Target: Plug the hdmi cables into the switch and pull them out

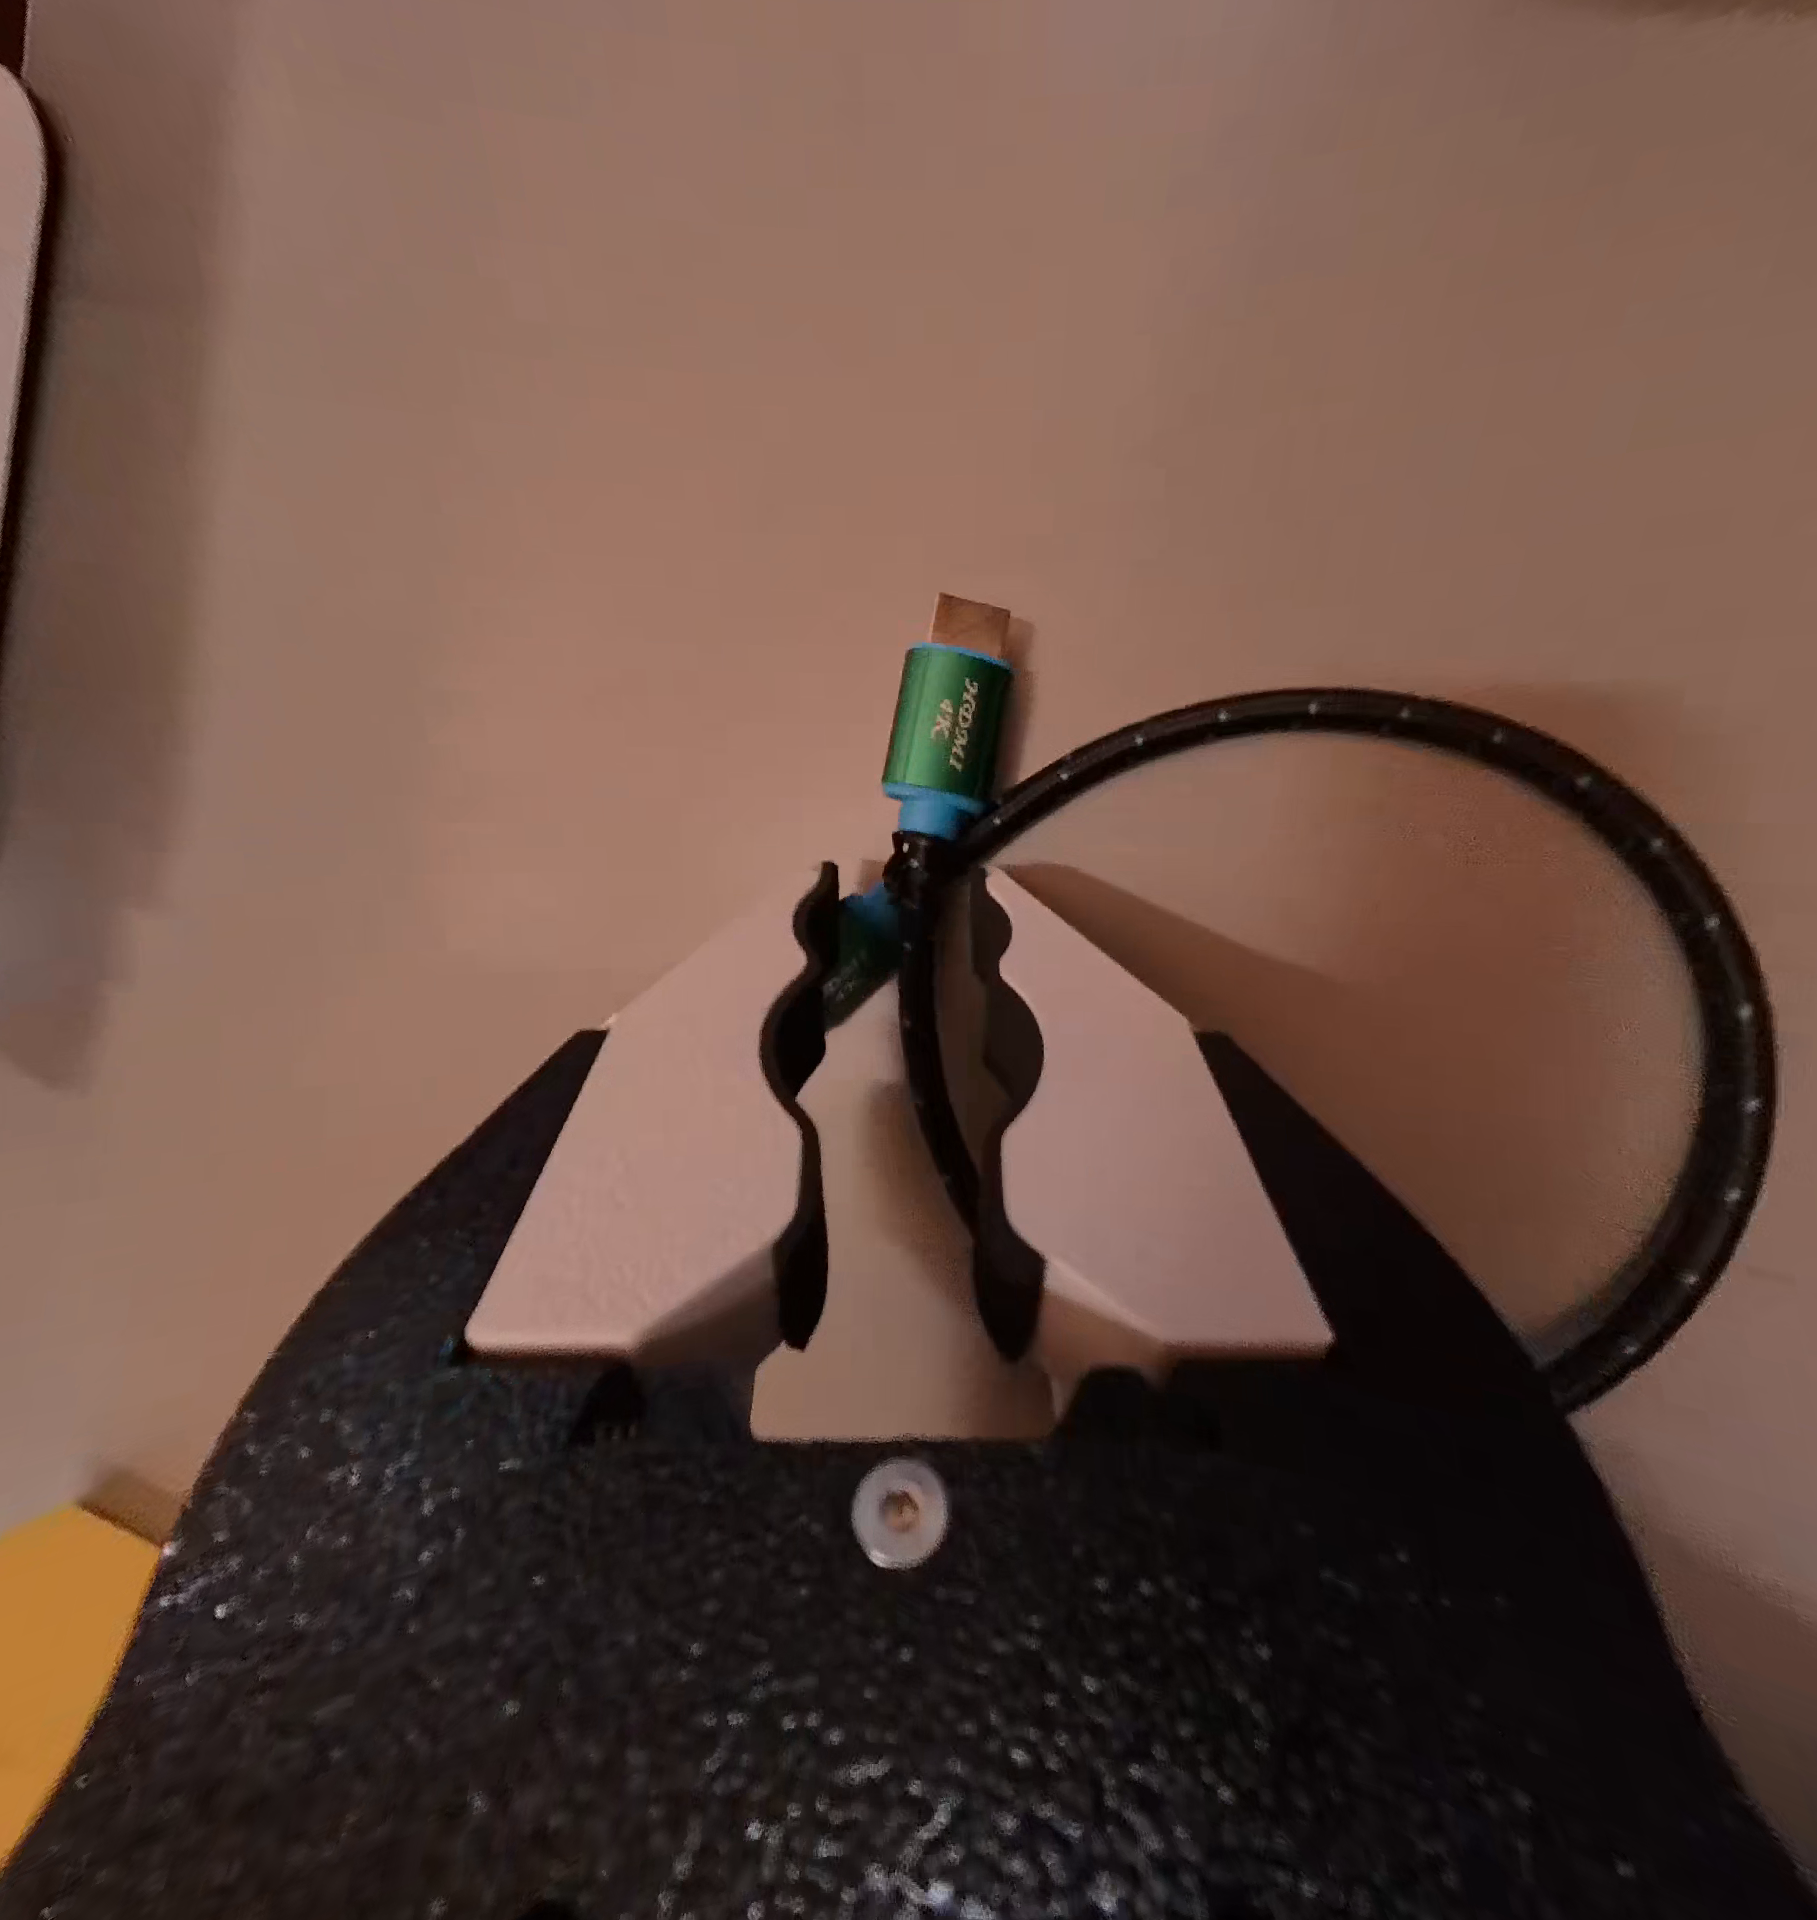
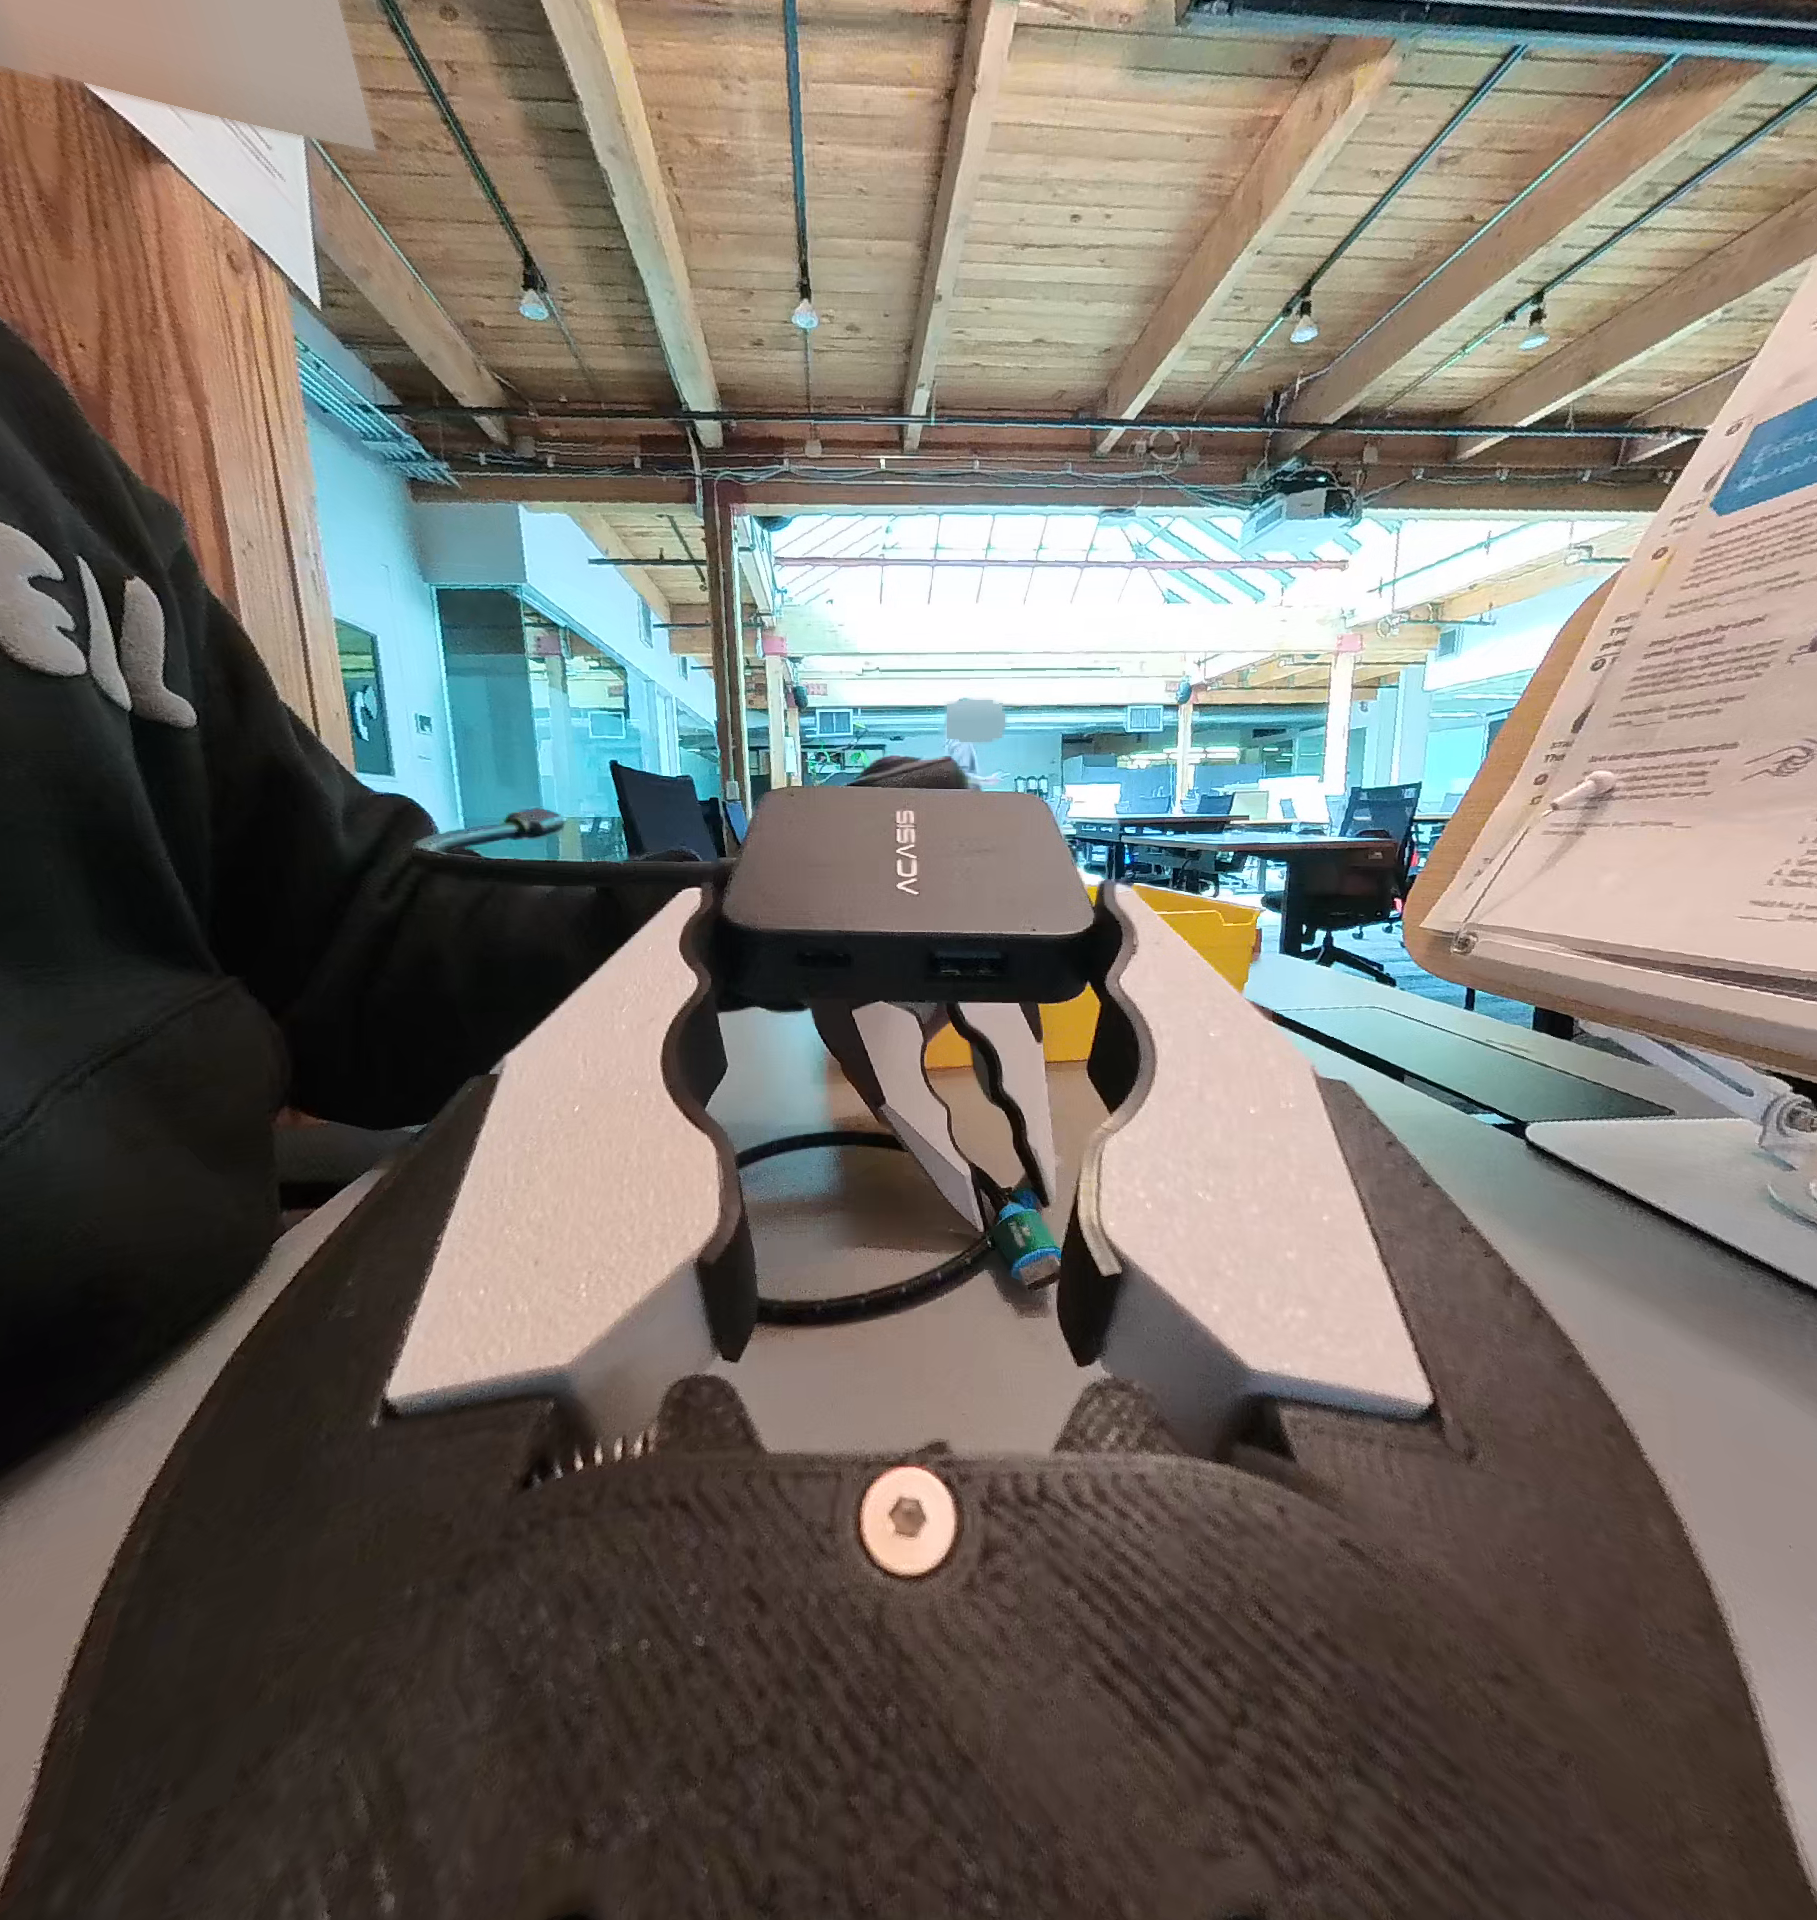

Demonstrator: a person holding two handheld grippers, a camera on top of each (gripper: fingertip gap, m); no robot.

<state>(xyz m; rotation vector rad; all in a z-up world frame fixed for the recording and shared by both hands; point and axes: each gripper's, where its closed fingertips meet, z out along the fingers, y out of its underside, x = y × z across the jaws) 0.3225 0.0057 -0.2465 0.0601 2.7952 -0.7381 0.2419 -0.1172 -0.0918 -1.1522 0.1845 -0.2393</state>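
Note:
My right gripper (image 2: 909,925) is shut on a black switch box (image 2: 904,862) and holds it in the air, its ports (image 2: 966,966) facing the camera. The switch's own lead (image 2: 488,831) runs off to the left. My left gripper (image 1: 909,883) points down at the table and is shut on a black braided HDMI cable (image 1: 1662,935) just behind a green plug with a gold tip (image 1: 951,727). Another green plug (image 1: 852,977) shows between its fingers. The cable loops to the right. In the right wrist view the left gripper (image 2: 997,1195) sits below the switch, over the plug (image 2: 1023,1236).
A person in a black hoodie (image 2: 104,831) is on the left. A yellow bin (image 2: 1195,935) stands behind the switch. A book stand with open pages (image 2: 1662,727) and its white base (image 2: 1714,1174) fill the right. A yellow thing (image 1: 31,1662) lies at the table's lower left.

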